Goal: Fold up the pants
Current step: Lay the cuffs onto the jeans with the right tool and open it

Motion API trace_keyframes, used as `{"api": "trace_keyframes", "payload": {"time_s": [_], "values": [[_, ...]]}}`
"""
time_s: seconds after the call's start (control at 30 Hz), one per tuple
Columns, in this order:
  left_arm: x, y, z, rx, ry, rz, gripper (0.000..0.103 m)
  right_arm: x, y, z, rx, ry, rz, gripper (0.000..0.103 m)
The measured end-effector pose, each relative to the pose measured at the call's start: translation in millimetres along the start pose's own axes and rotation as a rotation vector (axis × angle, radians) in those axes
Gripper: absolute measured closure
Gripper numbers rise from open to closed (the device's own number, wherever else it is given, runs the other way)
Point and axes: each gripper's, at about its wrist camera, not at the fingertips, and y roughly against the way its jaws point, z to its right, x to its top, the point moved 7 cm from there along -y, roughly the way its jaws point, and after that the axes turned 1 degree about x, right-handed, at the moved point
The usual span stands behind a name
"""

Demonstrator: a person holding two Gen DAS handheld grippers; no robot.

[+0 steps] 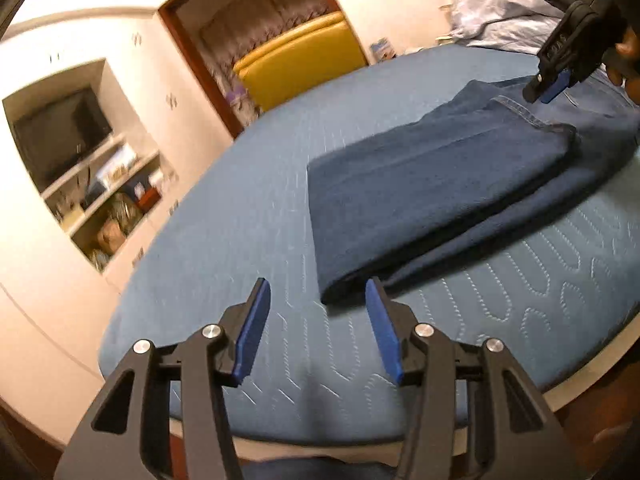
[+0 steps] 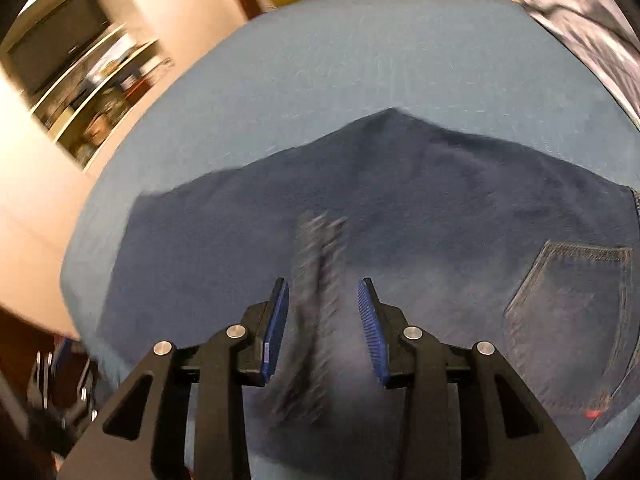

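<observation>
Dark blue jeans (image 1: pixel 440 184) lie folded on the blue quilted bed cover (image 1: pixel 240 216). My left gripper (image 1: pixel 318 292) is open and empty, just above the cover near the folded end of the jeans. My right gripper (image 2: pixel 323 288) is open over the jeans (image 2: pixel 400 200), with a blurred seam or hem (image 2: pixel 320 280) between its fingers. A back pocket (image 2: pixel 572 320) shows at the right. The right gripper also shows in the left wrist view (image 1: pixel 548 90), hovering above the waist end.
A wall niche with a TV (image 1: pixel 60 132) and cluttered shelves (image 1: pixel 112 200) stands left. A doorway with a yellow sofa (image 1: pixel 304 60) is beyond the bed. A crumpled pale bedding pile (image 1: pixel 504 8) lies at the far right of the bed.
</observation>
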Motion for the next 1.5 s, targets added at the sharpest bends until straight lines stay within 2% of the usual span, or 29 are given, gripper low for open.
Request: {"api": "trace_keyframes", "payload": {"time_s": [0.03, 0.13, 0.17, 0.27, 0.3, 0.37, 0.43, 0.53, 0.67, 0.77, 0.83, 0.87, 0.9, 0.97, 1.0, 1.07, 1.13, 1.2, 1.27, 1.3, 1.37, 1.43, 1.5], "values": [[4.1, -3.3, -0.6, 0.001, -0.029, 0.023, 0.053, -7.1, 0.3, -3.9, -0.068, 0.027, 0.018, 0.065], [16.7, -10.9, 18.0, -0.039, -0.148, 0.083, 0.052, -22.1, -2.0, -11.8, -0.119, 0.071, 0.038, 0.065], [16.1, -15.7, 29.1, -0.036, -0.219, 0.095, 0.052, -28.0, -3.1, -10.9, -0.152, 0.081, 0.041, 0.065], [3.1, -46.9, 19.3, 0.017, -0.335, 0.046, 0.053, -42.6, -14.1, -6.7, -0.162, 0.095, -0.008, 0.065], [-1.6, -50.6, 13.7, 0.043, -0.349, 0.029, 0.053, -45.5, -17.8, -2.0, -0.178, 0.091, -0.016, 0.064], [-8.8, -50.2, -1.5, 0.032, -0.333, 0.012, 0.051, -46.8, -17.9, 0.5, -0.177, 0.086, -0.013, 0.062], [-13.8, -42.1, -10.5, 0.089, -0.376, 0.0, 0.05, -46.9, -18.5, 0.2, -0.184, 0.095, -0.016, 0.061], [-5.2, -21.8, -7.9, 0.077, -0.37, 0.05, 0.05, -47.8, -19.3, -0.5, -0.209, 0.116, -0.013, 0.058], [-2.6, -38.7, 0.5, 0.078, -0.398, 0.029, 0.05, -47.5, -20.6, -4.7, -0.225, 0.127, -0.007, 0.057], [-10.8, -43.9, -19.8, 0.087, -0.353, -0.024, 0.045, -47.2, -19.9, -2.3, -0.228, 0.128, -0.006, 0.053], [-15.0, -37.2, -32.2, 0.086, -0.317, -0.055, 0.047, -46.6, -20.0, 0.2, -0.227, 0.12, -0.001, 0.046], [-12.9, -31.8, -37.5, 0.069, -0.284, -0.048, 0.055, -46.7, -20.3, 0.2, -0.219, 0.114, 0.0, 0.045], [-2.9, -26.0, -46.0, 0.015, -0.192, -0.043, 0.069, -45.6, -18.3, 1.3, -0.205, 0.101, 0.002, 0.045], [18.1, -28.8, -57.0, -0.131, 0.012, -0.076, 0.085, -41.3, -8.0, 2.5, -0.186, 0.065, 0.041, 0.045], [33.1, -36.5, -60.1, -0.195, 0.104, -0.081, 0.089, -37.1, -0.8, 1.1, -0.179, 0.058, 0.084, 0.043], [68.4, -57.0, -55.1, -0.256, 0.171, -0.055, 0.089, -27.4, 9.0, -6.3, -0.207, 0.084, 0.14, 0.041], [94.6, -81.9, -41.0, -0.333, 0.199, -0.068, 0.089, -15.3, 14.4, -16.7, -0.219, 0.112, 0.184, 0.034], [110.4, -114.5, -27.7, -0.355, 0.211, -0.135, 0.089, -0.2, 14.1, -30.9, -0.191, 0.122, 0.208, 0.025], [119.3, -142.2, -4.3, -0.41, 0.216, -0.206, 0.087, 12.6, 6.2, -38.8, -0.177, 0.126, 0.208, 0.02], [120.9, -163.0, 0.4, -0.413, 0.236, -0.259, 0.086, 18.4, -1.0, -40.1, -0.188, 0.117, 0.206, 0.019], [113.5, -190.1, 0.5, -0.385, 0.248, -0.359, 0.086, 22.6, -18.3, -36.0, -0.219, 0.093, 0.165, 0.017], [112.5, -196.9, -4.8, -0.421, 0.333, -0.391, 0.086, 18.3, -41.9, -27.6, -0.239, 0.059, 0.078, 0.017], [113.7, -194.9, -1.6, -0.4, 0.312, -0.396, 0.081, 10.5, -57.4, -22.1, -0.246, 0.041, 0.024, 0.017]]}}
